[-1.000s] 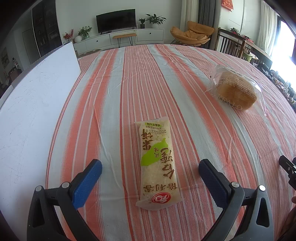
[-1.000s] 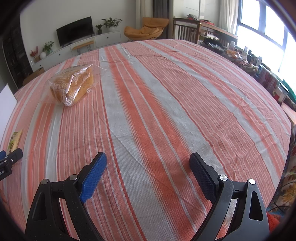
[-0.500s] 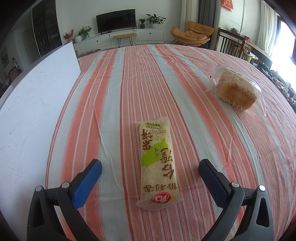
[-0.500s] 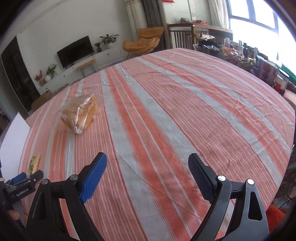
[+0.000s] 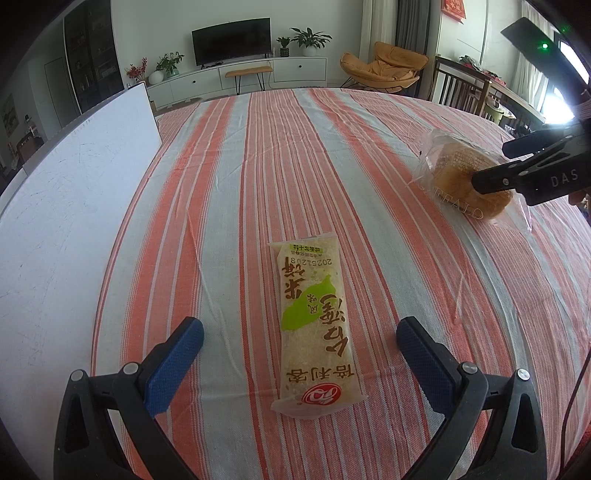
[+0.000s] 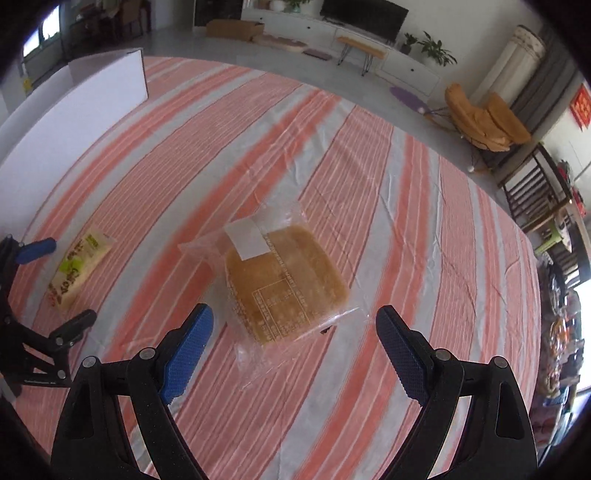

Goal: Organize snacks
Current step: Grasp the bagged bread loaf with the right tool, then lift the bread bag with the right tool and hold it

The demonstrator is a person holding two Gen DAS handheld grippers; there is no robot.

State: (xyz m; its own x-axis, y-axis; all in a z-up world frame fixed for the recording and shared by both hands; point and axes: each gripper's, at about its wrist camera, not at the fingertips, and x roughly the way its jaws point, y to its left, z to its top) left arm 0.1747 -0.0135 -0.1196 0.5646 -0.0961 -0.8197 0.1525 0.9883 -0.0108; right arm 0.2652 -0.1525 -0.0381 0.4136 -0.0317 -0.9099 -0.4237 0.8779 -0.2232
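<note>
Right hand-held gripper [image 6: 293, 345], jaws wide, should drop squarely over the bagged bread [image 6: 284, 282] just ahead, pinching the loaf.

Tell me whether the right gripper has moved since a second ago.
Yes. The right gripper has swung left over the bagged bread, toward the white board; the bread previously lay far off.

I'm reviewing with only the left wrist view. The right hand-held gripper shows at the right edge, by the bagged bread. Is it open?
Observer: Open. The right hand-held gripper has its jaws wide, with the bagged bread just ahead between them, not gripped.
Operator: Any marking on top of the bag?
Observer: A blank white label at its far end.
Operator: Anything past the white board?
Observer: A cardboard box on the floor beyond the white board.
</note>
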